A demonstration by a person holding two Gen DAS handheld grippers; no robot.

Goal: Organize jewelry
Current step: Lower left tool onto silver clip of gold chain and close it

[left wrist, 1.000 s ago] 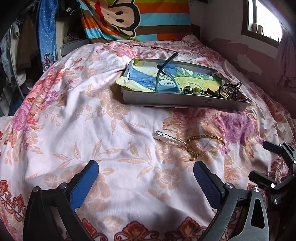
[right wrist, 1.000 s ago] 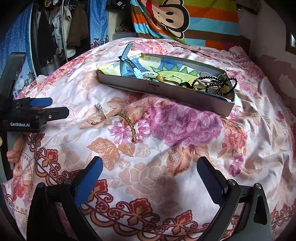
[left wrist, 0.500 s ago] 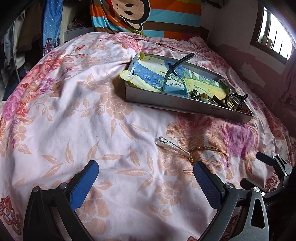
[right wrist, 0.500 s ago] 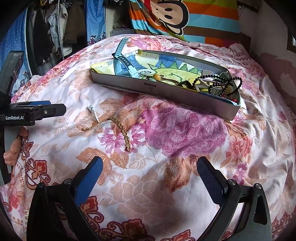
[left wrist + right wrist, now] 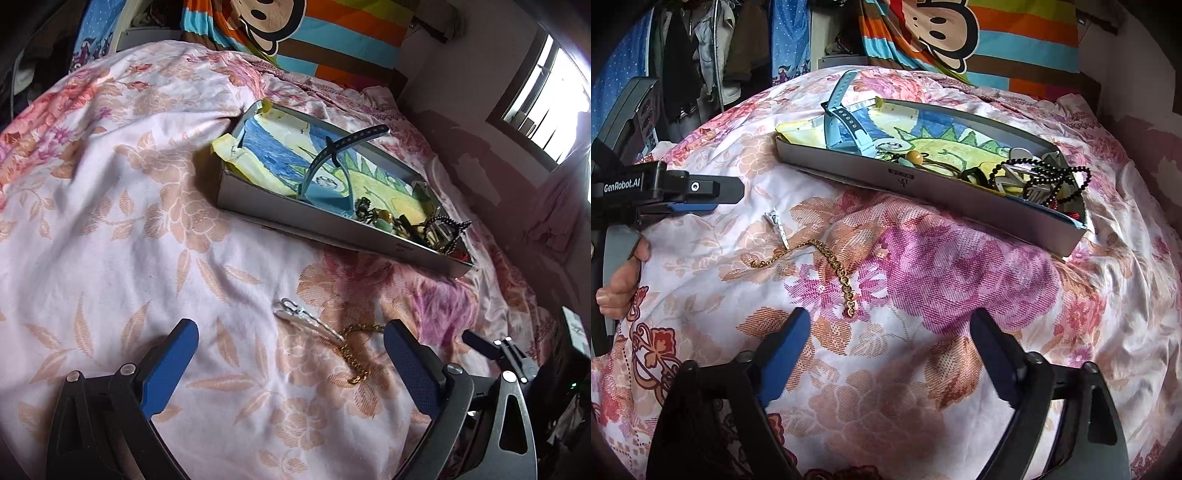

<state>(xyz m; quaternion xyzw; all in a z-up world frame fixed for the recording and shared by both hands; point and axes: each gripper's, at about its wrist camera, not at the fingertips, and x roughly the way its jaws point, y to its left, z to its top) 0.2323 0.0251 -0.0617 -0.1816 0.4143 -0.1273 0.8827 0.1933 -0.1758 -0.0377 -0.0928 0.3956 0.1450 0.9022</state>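
Gold link chain [image 5: 827,258] lies loose on the flowered bedspread [image 5: 942,266], curved in an arc, well short of the grey tray [image 5: 923,188] that already holds the other jewelry. A silvery clip [image 5: 778,227] lies touching or just beside one end of it; contact cannot be settled from either view.

Handling, as judged: chain looks light, fully limp, smooth metal. It will sag and swing from whatever point is pinched, and may slide out of flat pads. The soft, yielding quilt means the pads will sink and could catch cloth along with the links. Best hold is likely mid-run, where the links bunch at the bend, pinching across the chain, not along it. The clip looks stiff and small; take it across its narrow body.

Right gripper [image 5: 890,321]: jaws closing from wide, nothing between them, only bedspread; the chain's near end lies just ahead of the left pad.

Left gripper [image 5: 291,332]: jaws closing slightly yet near full spread, empty. In its own view the clip [image 5: 306,319] and a stretch of chain [image 5: 354,354] lie between the fingertips, untouched.

Tray contents: blue watch strap [image 5: 838,114], black bead string [image 5: 1052,177], small oddments heaped at the far end. Free floor remains at the strap end.
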